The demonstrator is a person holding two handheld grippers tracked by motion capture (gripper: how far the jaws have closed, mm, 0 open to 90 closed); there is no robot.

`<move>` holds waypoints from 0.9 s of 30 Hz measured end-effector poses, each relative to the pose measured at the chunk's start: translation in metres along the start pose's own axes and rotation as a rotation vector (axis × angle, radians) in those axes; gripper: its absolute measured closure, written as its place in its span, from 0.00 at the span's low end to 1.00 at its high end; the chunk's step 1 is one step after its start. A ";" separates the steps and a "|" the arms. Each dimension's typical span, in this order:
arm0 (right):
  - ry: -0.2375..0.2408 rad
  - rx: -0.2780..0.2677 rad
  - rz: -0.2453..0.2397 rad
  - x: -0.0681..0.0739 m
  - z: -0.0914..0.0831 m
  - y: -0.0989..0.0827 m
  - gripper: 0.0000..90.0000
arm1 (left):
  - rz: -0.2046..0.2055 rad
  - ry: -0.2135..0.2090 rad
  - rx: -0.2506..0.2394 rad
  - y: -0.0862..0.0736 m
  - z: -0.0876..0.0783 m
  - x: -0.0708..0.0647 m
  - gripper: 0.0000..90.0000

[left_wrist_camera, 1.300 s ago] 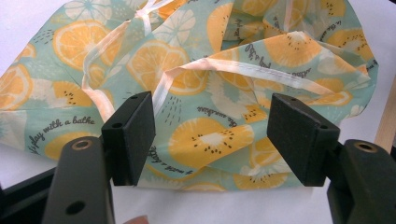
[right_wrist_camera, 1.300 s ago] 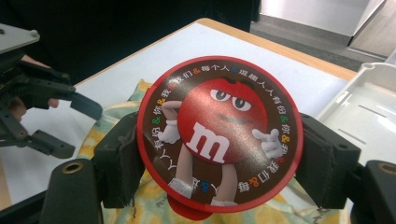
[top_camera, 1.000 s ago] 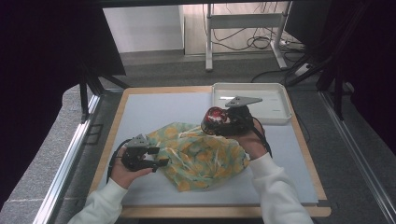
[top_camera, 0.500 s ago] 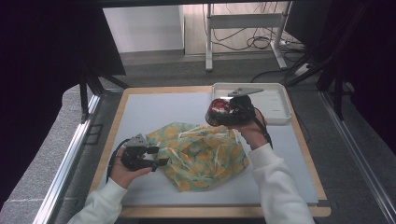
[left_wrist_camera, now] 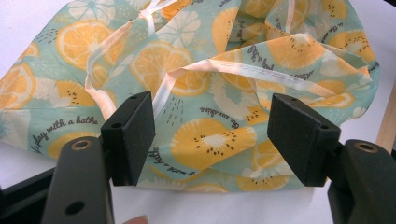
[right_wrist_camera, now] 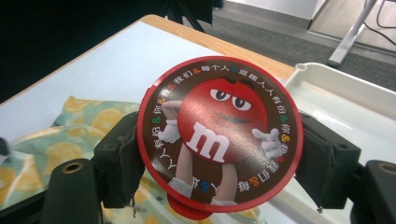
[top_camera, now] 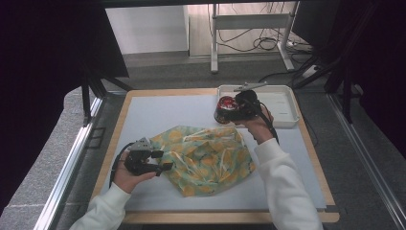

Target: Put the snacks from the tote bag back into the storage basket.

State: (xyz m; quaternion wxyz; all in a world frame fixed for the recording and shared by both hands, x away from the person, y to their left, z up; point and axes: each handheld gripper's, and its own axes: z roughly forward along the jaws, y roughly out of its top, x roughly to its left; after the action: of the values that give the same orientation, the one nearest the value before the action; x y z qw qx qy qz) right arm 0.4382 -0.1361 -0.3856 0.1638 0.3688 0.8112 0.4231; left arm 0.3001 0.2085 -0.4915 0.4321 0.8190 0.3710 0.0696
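Observation:
A crumpled drawstring bag (top_camera: 210, 158) printed with orange slices lies on the grey mat, its white cord loose on top. My left gripper (top_camera: 167, 166) rests at the bag's left edge. In the left gripper view its jaws (left_wrist_camera: 212, 116) stand wide apart in front of the bag fabric (left_wrist_camera: 205, 140) without pressing on it. My right gripper (top_camera: 229, 111) is held above the mat beyond the bag, shut on a round candy tin (top_camera: 223, 109). The tin's red-rimmed brown lid (right_wrist_camera: 219, 135) shows a red cartoon candy figure, and both pads (right_wrist_camera: 119, 154) press on its sides.
A white tray (top_camera: 282, 103) sits at the far right corner of the table, right behind the tin, its rim (right_wrist_camera: 345, 88) close to the right gripper. The grey mat (top_camera: 158, 115) covers a wooden-edged table. Black frames and cables stand beyond it.
My right gripper has carried the tin away from over the bag, toward the far side and the tray. The left gripper and the bag have stayed put.

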 end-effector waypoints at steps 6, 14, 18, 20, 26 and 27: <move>-0.023 0.012 0.022 -0.011 0.009 0.000 0.28 | 0.000 0.000 0.004 0.000 0.000 0.000 0.36; -0.057 0.012 0.046 -0.023 0.019 0.001 0.28 | -0.002 0.002 0.007 0.000 0.001 0.001 0.36; -0.072 0.014 0.050 -0.027 0.024 0.002 0.28 | -0.003 0.002 0.008 0.000 0.001 0.001 0.36; -0.078 0.016 0.053 -0.028 0.026 0.003 0.28 | -0.002 0.002 0.009 0.000 0.001 0.001 0.36; -0.096 0.030 0.053 -0.031 0.035 0.004 0.28 | 0.001 0.003 0.010 0.000 0.001 0.001 0.36; -0.100 0.033 0.054 -0.032 0.037 0.003 0.28 | 0.002 0.003 0.011 0.000 0.001 0.001 0.36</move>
State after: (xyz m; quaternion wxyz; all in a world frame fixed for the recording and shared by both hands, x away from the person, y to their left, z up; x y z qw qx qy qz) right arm 0.4826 -0.1377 -0.4058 0.1864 0.4138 0.7986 0.3953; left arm 0.3012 0.2083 -0.4920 0.4270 0.8217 0.3711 0.0691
